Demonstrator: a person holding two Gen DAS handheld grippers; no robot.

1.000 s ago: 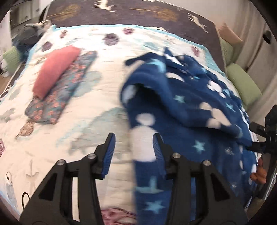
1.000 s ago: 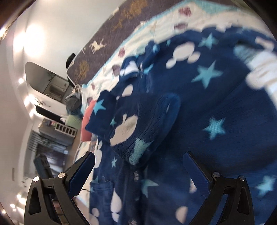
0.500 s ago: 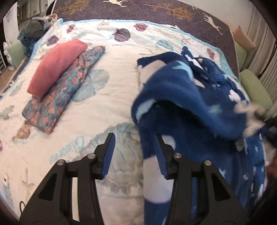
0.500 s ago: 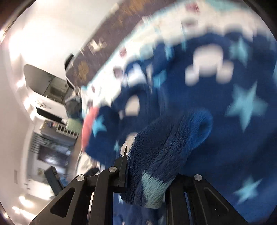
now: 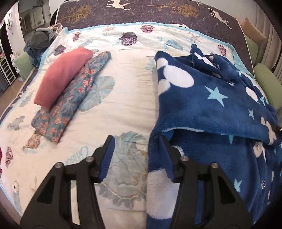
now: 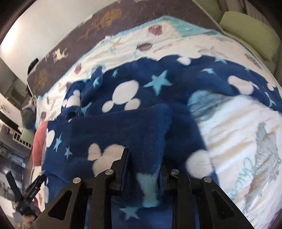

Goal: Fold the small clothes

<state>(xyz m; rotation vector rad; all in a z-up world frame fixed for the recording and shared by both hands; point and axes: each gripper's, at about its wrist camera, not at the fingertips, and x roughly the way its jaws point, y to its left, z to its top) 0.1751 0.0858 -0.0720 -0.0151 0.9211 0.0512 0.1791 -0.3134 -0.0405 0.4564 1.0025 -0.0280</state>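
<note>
- Laundry heap (image 5: 39, 37) of dark clothes sits at the far left corner, off the edge of the bed, with a green cushion (image 5: 23, 65) just below it.
- Pink folded garment (image 5: 61, 77) lies on the left part of the quilt (image 5: 126, 91), resting partly on top of a floral folded garment (image 5: 74, 98) that runs diagonally beneath it.
- Shell-printed quilt covers the bed, and a dark headboard cover (image 5: 141, 12) with deer and trees runs along the far side.
- Left gripper (image 5: 136, 157) hovers low over the quilt with its jaws spread wide and nothing between them; the right-hand finger touches or overlaps the left edge of the fleece.
- Blue fleece garment (image 5: 208, 98), printed with white mouse heads and pale stars, spreads over the right half of the bed; one sleeve or flap is lifted and drawn across the body, which shows a row of buttons below it.
- Right gripper (image 6: 143, 169) has its jaws pinched on a thick fold of the blue fleece garment at its pale cuff edge, holding that part above the rest of the cloth; the raised fold blocks the view of what lies beneath it.
- Green pillows (image 5: 266, 84) stand off the right edge of the bed, well apart from the folded pile.
</note>
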